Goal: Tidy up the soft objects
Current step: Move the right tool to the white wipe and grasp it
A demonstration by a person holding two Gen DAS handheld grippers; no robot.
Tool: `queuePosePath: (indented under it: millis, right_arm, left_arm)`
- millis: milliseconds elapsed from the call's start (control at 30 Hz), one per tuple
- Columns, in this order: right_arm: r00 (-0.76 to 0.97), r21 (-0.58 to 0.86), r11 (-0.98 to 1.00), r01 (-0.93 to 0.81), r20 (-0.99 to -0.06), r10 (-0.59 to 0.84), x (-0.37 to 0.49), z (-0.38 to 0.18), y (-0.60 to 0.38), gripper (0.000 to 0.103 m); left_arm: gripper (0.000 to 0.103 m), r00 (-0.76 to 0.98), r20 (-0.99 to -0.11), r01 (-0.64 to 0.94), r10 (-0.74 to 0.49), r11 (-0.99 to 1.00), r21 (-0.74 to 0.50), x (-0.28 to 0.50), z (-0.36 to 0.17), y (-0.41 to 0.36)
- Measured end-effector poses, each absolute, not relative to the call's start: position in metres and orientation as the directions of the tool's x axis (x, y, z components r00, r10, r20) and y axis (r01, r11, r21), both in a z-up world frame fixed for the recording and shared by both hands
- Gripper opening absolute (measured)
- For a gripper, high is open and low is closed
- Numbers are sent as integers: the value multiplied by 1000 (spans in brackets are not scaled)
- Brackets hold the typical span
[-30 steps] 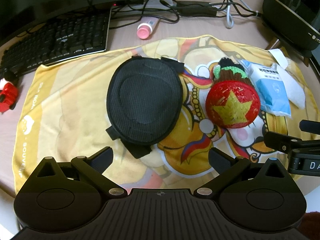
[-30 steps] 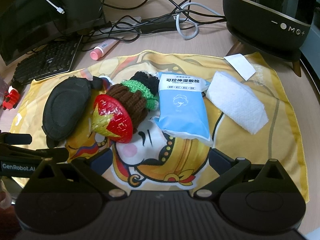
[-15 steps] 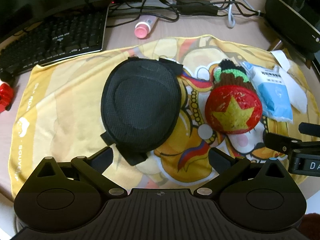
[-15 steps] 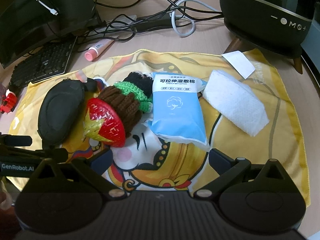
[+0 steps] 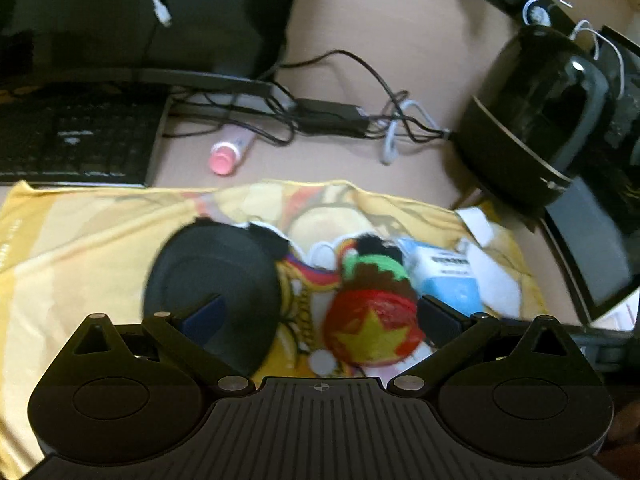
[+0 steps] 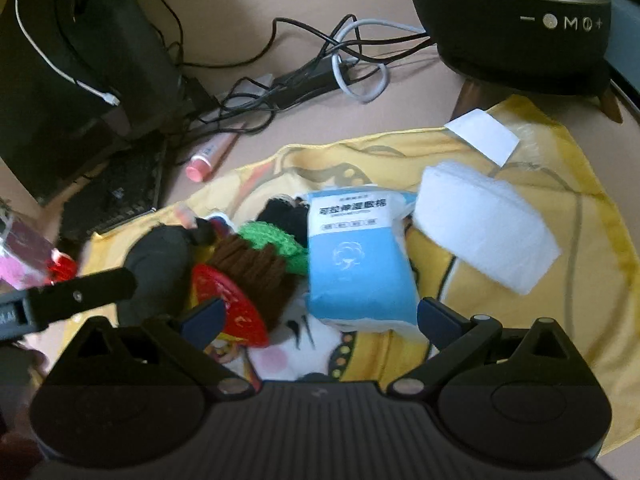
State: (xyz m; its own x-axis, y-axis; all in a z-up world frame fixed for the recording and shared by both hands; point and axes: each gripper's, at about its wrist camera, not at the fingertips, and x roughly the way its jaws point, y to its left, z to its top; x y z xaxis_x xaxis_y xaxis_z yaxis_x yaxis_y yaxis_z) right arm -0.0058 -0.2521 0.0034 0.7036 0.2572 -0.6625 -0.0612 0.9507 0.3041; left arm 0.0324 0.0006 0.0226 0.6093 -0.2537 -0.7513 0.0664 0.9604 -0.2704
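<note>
On the yellow printed cloth (image 5: 80, 240) four soft things were laid in a row, left to right: black padded pouch (image 5: 216, 276), long axis toward 1 o'clock, before the left gripper (image 5: 320, 316), its fingers held apart and empty; crocheted toy (image 6: 260, 276); blue cotton-pad pack (image 6: 356, 264), dead ahead at 12 o'clock of the right gripper (image 6: 320, 316), likewise spread and empty; white pad stack (image 6: 488, 232) at 2 o'clock.

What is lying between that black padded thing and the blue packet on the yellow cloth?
A knitted toy, brown and green with a red star base, lies between the black pad and the blue packet. It touches the packet; the right wrist view shows this best.
</note>
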Motion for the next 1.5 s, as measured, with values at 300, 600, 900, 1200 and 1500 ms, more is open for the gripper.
queuePosePath:
  millis: [300,600,900,1200,1500]
  right_arm:
    - [882,338,934,-118,-397,255,-18,32,-280,103]
    - [737,435,900,-8,-606,300,33,-12,-319,102]
    - [701,83,983,-166,-691,177,64,-34,-322,102]
    - [581,96,966,-239,-783,222,82,-58,-322,103]
    - [631,140,970,-197,-740,235,77,-66,-328,103]
  left_arm:
    - [103,648,-700,117,-300,947,-298,41,37,0]
    - [103,572,-751,214,-330,944,-251,66,35,-38]
    - [103,478,-835,171,-273,961,-217,80,15,-50]
    - [103,427,-877,49,-219,974,-219,78,2,-38]
    - [103,395,-897,-31,-200,973,-231,76,-5,-31]
